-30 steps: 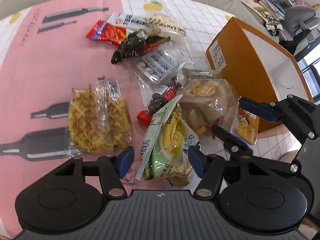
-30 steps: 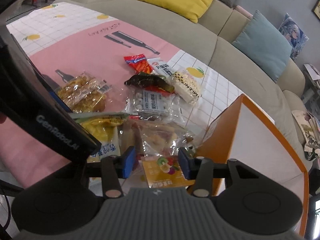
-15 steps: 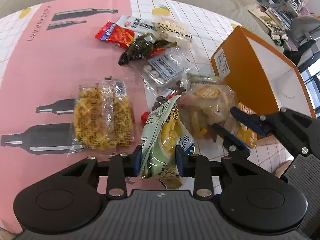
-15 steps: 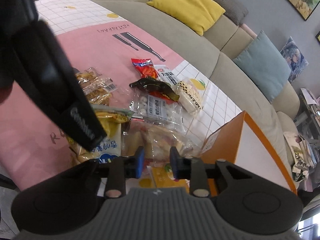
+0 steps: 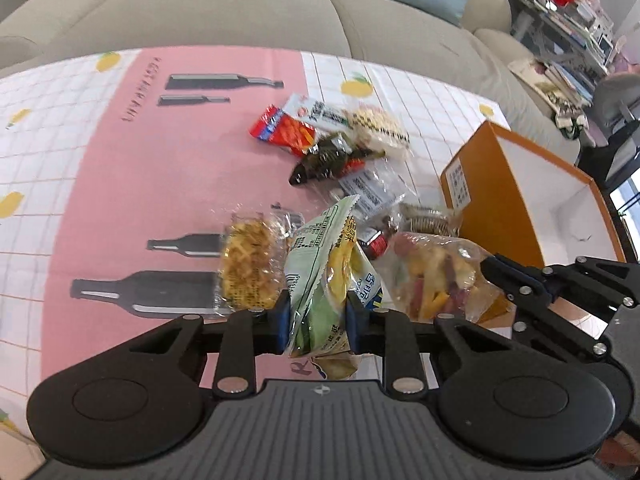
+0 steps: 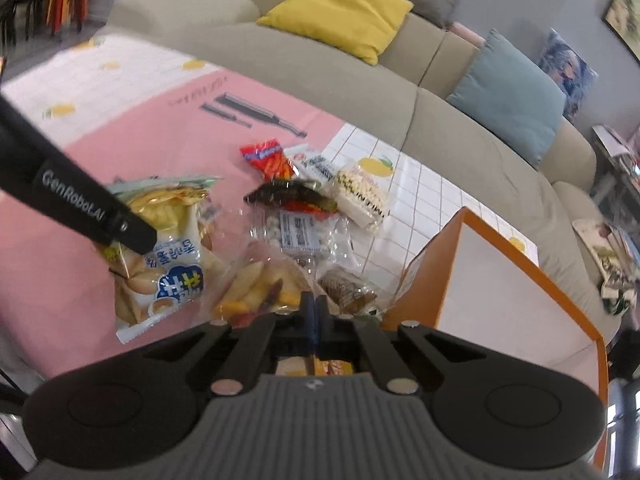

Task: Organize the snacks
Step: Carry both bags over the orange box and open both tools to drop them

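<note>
Left gripper (image 5: pixel 316 316): jaws closing on the green-and-yellow chip bag (image 5: pixel 326 276), pads already pressing its lower edge from both sides, the bag standing up between them and clear of the pink cloth (image 5: pixel 120 184) on the bench

Right gripper (image 6: pixel 314 314): jaws fully together. In the left view they were pinched on the edge of the clear bag of mixed chips (image 5: pixel 432 276); the right view showed that bag (image 6: pixel 256 286) just ahead of the tips (the contact itself sat too low in frame to confirm there)

Orange box (image 5: pixel 516 200) stood open just right of the pile. Remaining snacks lay in a loose heap: red packet (image 5: pixel 282 130), dark wrapper (image 5: pixel 324 160), noodle pack (image 5: pixel 250 272)

Judgement on the step: both bags looked picked, so the lift and carry to the box came next
- Grip was on thin film edges, so lift slowly and straight up; a jerk could let the film slide out
- Keep the two bags apart so they do not drag neighbours (the clear bag overlapped a small brown packet (image 6: pixel 346 290))
- Bring one bag over the box opening at a time, lower it inside before releasing
</note>
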Demonstrator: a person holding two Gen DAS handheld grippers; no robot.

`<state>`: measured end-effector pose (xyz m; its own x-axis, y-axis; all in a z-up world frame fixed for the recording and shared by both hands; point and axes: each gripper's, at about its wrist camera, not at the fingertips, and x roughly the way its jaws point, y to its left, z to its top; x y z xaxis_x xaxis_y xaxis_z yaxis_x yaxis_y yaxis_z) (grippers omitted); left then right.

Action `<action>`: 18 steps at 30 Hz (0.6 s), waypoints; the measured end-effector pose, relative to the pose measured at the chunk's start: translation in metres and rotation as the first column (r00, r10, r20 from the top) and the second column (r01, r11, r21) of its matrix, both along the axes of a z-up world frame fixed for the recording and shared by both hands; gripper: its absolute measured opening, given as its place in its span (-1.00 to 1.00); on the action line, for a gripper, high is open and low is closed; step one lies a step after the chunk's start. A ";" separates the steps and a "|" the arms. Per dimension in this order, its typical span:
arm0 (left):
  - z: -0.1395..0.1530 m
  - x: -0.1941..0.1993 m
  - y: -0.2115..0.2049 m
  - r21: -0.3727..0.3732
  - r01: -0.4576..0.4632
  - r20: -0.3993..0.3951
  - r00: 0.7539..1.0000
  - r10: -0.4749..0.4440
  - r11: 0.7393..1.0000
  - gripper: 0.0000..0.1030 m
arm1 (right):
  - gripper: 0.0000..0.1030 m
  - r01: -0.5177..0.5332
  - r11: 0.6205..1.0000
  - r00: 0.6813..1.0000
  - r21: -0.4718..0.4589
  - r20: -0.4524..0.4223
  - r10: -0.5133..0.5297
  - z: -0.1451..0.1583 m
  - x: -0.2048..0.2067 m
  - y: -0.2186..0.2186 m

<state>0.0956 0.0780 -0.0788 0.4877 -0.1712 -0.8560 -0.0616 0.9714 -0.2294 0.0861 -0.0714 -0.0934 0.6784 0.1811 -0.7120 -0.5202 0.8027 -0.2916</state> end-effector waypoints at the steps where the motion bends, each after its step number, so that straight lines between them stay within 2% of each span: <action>1: 0.005 -0.002 0.001 0.004 -0.004 0.011 1.000 0.003 1.000 -0.44 | -1.00 0.003 1.000 1.000 0.013 0.003 -0.003 0.005 -0.002 0.000; 10: 0.055 -0.020 -0.005 0.027 -0.003 0.117 0.993 0.000 1.000 -0.44 | -1.00 0.043 0.985 0.998 0.165 0.039 -0.050 0.056 -0.020 -0.016; 18: 0.100 -0.018 -0.041 0.051 0.092 0.208 0.973 -0.101 0.994 -0.44 | -1.00 0.059 0.971 0.989 0.231 0.118 -0.088 0.102 -0.034 -0.051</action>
